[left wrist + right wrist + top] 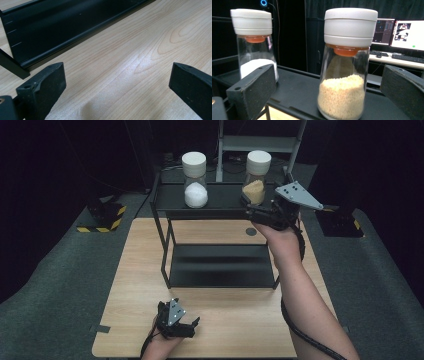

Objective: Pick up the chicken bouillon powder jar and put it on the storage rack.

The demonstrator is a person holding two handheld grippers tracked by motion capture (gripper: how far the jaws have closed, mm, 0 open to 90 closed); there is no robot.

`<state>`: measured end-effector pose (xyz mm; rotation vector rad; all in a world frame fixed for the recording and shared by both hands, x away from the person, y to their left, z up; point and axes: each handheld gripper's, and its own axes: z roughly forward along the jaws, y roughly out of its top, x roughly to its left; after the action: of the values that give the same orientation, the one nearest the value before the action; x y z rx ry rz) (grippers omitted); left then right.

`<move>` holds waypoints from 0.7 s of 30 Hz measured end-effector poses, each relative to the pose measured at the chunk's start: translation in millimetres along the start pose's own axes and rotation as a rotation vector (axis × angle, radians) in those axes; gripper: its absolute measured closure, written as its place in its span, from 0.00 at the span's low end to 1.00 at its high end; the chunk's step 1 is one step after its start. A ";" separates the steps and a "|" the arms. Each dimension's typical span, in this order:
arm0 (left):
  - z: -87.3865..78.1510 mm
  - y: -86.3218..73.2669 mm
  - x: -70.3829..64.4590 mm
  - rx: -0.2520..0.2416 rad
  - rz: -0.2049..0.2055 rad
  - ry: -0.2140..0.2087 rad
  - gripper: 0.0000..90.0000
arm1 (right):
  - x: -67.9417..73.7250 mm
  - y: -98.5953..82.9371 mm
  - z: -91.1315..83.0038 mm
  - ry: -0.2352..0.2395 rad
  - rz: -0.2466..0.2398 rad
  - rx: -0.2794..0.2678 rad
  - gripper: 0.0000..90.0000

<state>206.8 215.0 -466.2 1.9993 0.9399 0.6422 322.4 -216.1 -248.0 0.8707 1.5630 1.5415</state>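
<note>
Two glass jars with white lids stand on the top shelf of a black rack. One holds white powder, the other tan granules. My right gripper is open at the shelf's right end. The tan jar stands between its jaws, with a gap on each side. My left gripper is open low over the wooden table near the front edge, and nothing sits between its jaws.
The rack's lower shelf lies just beyond the left gripper. A dark round spot marks the table behind the rack. Monitors and a keyboard stand in the background. Grey floor surrounds the table.
</note>
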 end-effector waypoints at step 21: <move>0.3 0.3 -0.5 0.002 0.002 0.002 0.02 | 4.4 -15.0 -37.4 0.027 -0.035 0.022 0.00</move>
<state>206.8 214.4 -466.1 2.0021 0.9393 0.6446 288.0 -230.8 -263.9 0.8345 1.6091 1.5196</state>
